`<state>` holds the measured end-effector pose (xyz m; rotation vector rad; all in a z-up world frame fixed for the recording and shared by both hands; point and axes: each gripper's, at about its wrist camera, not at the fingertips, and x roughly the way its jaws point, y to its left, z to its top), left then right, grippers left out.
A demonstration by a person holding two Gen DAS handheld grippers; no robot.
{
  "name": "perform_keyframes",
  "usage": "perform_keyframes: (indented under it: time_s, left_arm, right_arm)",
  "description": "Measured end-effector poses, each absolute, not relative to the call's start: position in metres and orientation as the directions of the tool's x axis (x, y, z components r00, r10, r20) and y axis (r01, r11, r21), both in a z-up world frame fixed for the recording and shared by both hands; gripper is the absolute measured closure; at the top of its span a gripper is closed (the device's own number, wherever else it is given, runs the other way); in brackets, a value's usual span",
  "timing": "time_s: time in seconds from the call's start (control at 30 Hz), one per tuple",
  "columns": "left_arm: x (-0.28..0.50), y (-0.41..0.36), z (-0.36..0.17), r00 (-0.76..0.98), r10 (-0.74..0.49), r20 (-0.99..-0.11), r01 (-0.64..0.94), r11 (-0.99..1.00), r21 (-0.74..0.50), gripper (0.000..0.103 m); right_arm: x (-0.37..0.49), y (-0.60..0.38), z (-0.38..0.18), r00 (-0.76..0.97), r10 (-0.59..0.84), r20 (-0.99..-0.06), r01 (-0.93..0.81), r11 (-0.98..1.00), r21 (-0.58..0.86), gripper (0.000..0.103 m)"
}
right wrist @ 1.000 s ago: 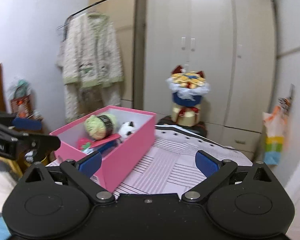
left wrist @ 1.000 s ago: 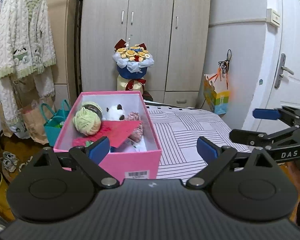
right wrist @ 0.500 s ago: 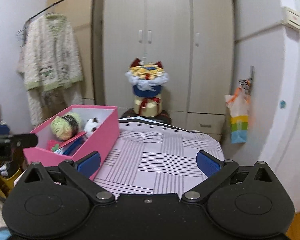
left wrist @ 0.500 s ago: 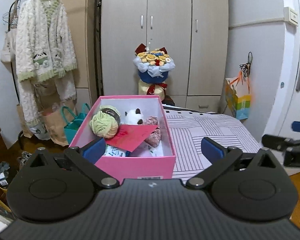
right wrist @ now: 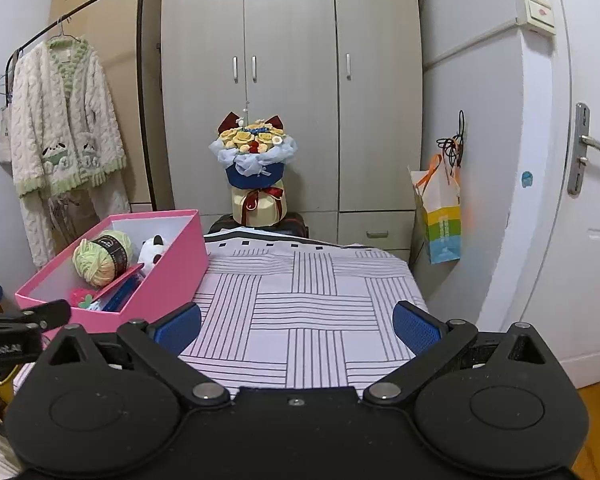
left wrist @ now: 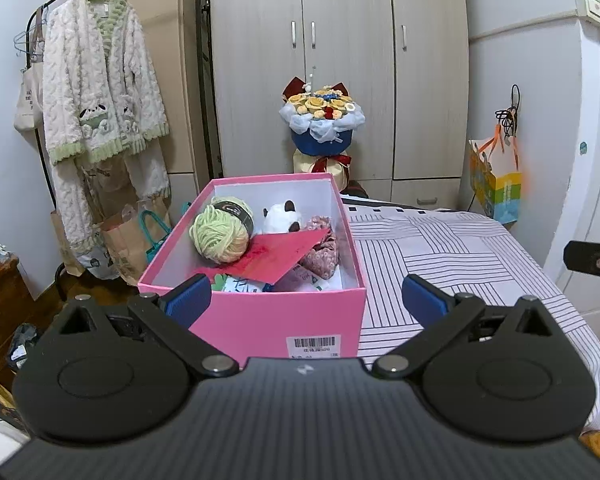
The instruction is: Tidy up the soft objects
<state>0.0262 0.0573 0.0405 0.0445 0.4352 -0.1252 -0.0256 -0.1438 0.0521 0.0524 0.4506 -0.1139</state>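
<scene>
Bed (right wrist: 308, 312) in striped cover taking up most of both views, right half lying bare, dropping off at far and right edges. Wardrobe (right wrist: 292, 80) standing behind, door (right wrist: 580, 240) at right, robe (left wrist: 100, 92) hanging at left.

Pink box (left wrist: 268, 320) sitting on bed's left side, lid off, near wall just ahead of left tool (left wrist: 304, 300). Left side of box apparently lying near or at bed's edge, bags (left wrist: 132, 236) standing on floor below.

Left tool gaping fully, gripping nothing, framing box's near wall. Right tool (right wrist: 296, 326) also spread wide, empty, hovering over bare cover beside box.

Holding inside box: yarn (left wrist: 220, 234) at back left, panda plush (left wrist: 282, 216) at back, red card (left wrist: 276, 254) leaning across middle, floral fabric (left wrist: 324, 252) at right, papers underneath.

Risks, as judgement: nudging near wall and sliding box leftward toward edge, light cardboard on soft cover giving little grip. Catching card when reaching for yarn or plush, flipping it out. Squashing yarn and slipping off, ball rolling. Colliding of the two tools, both working near box.

Room: plenty to right of box for setting things out; tight between box walls.
</scene>
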Motion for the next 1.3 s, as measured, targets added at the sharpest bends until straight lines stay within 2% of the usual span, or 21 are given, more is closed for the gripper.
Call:
perform_keyframes:
  time_s: [0.57,1.07,1.3]
  left_arm:
    - [0.015,0.049,0.038,0.917,-0.075,-0.392,0.109,0.992,0.065,0.0]
    - [0.015,0.043,0.031,0.901,-0.078,-0.426,0.116,0.991,0.065,0.0]
    - [0.01,0.04,0.031,0.907,-0.062,-0.416,0.101,0.992,0.073,0.0]
  right_arm:
    - [-0.027,-0.14,0.044,0.866,-0.15,-0.477,0.163,0.986,-0.013,0.0]
    - [-0.034,-0.136,0.042,0.874,-0.2,-0.443,0.192,0.979,-0.064,0.0]
    - [-0.041,-0.129,0.042,0.891,-0.202,-0.405,0.175,0.979,-0.103,0.0]
